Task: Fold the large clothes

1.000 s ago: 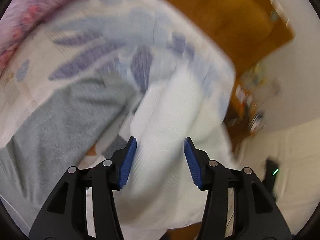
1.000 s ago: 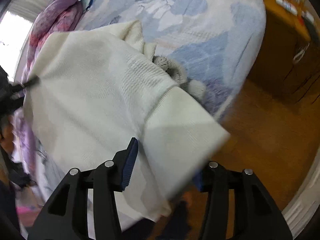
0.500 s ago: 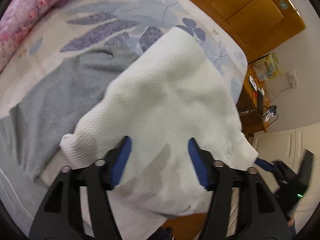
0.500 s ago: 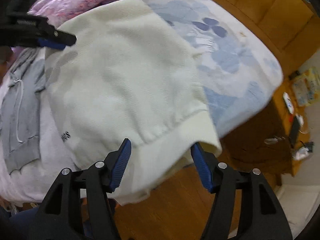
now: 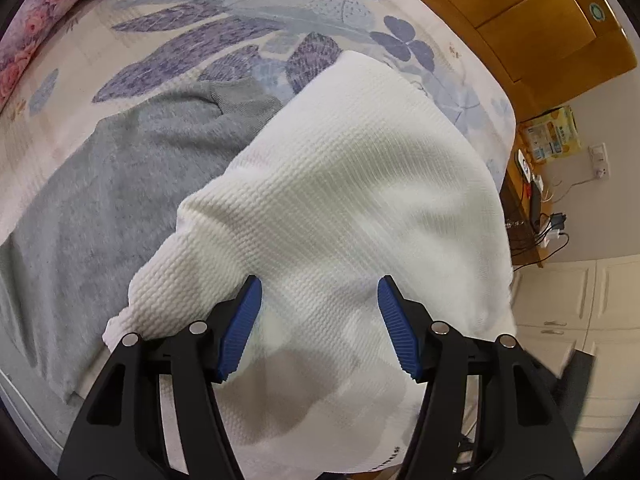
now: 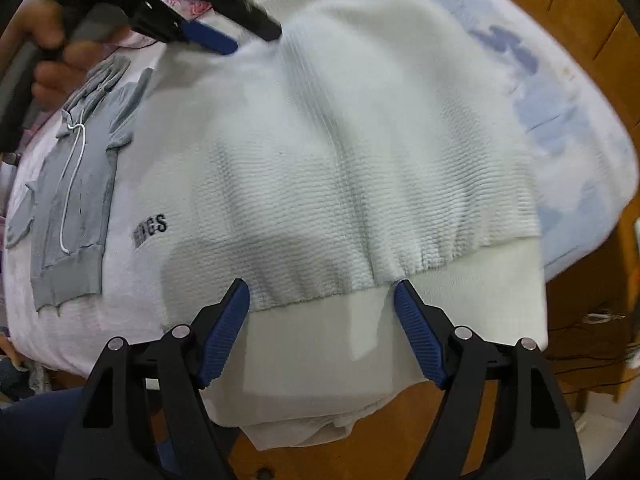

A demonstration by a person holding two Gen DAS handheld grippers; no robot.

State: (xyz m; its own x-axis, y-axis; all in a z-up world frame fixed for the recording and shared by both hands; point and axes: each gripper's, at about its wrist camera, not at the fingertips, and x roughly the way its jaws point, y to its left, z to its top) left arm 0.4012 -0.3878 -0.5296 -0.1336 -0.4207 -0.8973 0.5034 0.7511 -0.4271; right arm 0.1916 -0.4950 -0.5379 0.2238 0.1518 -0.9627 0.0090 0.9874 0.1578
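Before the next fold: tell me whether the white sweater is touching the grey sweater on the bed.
Touching. In the left wrist view the white sweater drapes directly over the grey sweater, covering its right edge with no bedsheet visible between them.

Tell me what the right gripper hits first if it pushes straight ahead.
Probably the white sweater: its ribbed hem lies between the right gripper's open fingers, the knit body directly ahead. Depth is unclear.

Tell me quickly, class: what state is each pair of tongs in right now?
Left tongs: open, white sweater lying between the fingers, not pinched.
Right tongs: open, over the sweater's hem band.
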